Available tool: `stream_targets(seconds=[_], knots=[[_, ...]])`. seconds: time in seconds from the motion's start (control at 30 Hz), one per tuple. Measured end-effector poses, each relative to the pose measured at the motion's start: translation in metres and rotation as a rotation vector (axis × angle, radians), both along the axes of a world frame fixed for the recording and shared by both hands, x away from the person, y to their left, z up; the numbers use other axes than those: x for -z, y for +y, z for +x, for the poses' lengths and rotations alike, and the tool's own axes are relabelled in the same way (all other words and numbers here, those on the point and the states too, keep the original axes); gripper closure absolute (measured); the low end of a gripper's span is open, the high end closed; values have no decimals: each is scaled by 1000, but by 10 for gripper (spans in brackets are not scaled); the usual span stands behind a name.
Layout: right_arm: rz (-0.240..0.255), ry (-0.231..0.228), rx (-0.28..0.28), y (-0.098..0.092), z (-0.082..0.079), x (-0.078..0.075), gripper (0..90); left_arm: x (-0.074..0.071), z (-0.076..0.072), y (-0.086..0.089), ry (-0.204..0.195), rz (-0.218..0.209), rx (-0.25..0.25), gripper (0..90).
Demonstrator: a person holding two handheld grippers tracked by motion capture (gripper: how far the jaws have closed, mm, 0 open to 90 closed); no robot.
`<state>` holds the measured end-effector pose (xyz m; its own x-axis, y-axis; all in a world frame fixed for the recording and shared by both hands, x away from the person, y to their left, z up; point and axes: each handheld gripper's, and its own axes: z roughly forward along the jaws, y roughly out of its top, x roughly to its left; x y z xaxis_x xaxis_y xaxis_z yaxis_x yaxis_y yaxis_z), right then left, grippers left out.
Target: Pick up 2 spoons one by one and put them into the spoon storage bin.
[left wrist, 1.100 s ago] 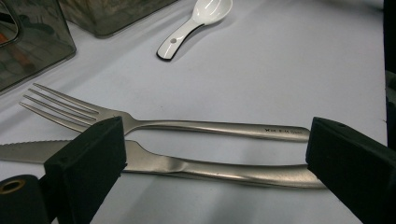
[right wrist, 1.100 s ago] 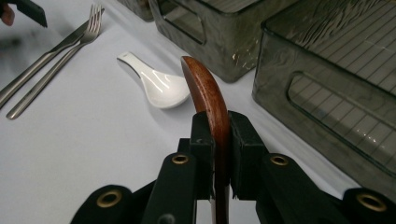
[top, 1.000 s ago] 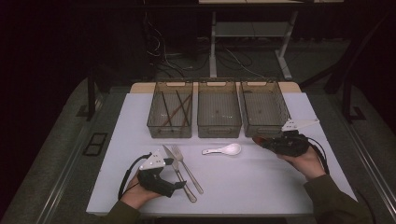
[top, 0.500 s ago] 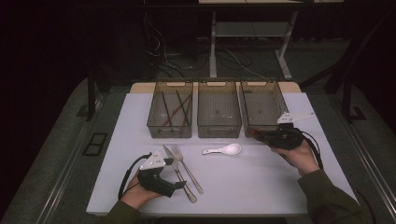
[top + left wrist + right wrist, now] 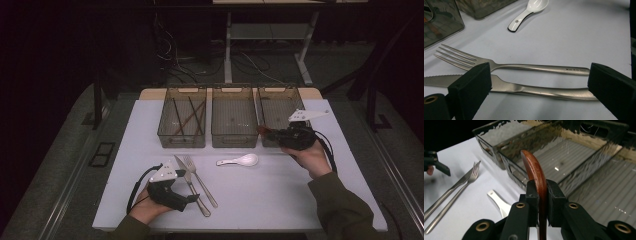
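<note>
From the high view, the right gripper (image 5: 270, 133) was up by the right-hand bin (image 5: 278, 103) of the three clear bins, clamped on a brown wooden spoon (image 5: 262, 130) that poked out toward the gap between that bin and the middle bin (image 5: 234, 116). The left gripper (image 5: 192, 198) sat low on the white table (image 5: 300, 200), right at the handle ends of the knife (image 5: 190, 184) and fork (image 5: 198, 175), with a white ceramic spoon (image 5: 238, 160) lying between the two hands. In the left gripper view the jaws stood wide apart with nothing pinched, the knife (image 5: 524, 88) and fork (image 5: 511, 65) lying across the gap; the fork handle had a tiny stamped mark, too small to read. In the right gripper view the pads were squeezed tight on the wooden spoon (image 5: 534, 170), its reddish curved end sticking up in front of the bins, over the near wall.
</note>
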<state>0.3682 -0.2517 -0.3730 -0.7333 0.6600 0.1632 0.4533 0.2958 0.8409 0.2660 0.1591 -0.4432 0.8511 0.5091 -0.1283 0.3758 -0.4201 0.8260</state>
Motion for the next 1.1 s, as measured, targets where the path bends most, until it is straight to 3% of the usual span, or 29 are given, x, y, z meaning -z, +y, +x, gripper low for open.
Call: stream_targets(seconds=[0.47,1.1], knots=[[13,-8,-10,37,29,-15,808,0,0,0,2,-8,2,44],[43,-3,-5,88,81,-33,808,-1,0,0,1,-15,3,44]])
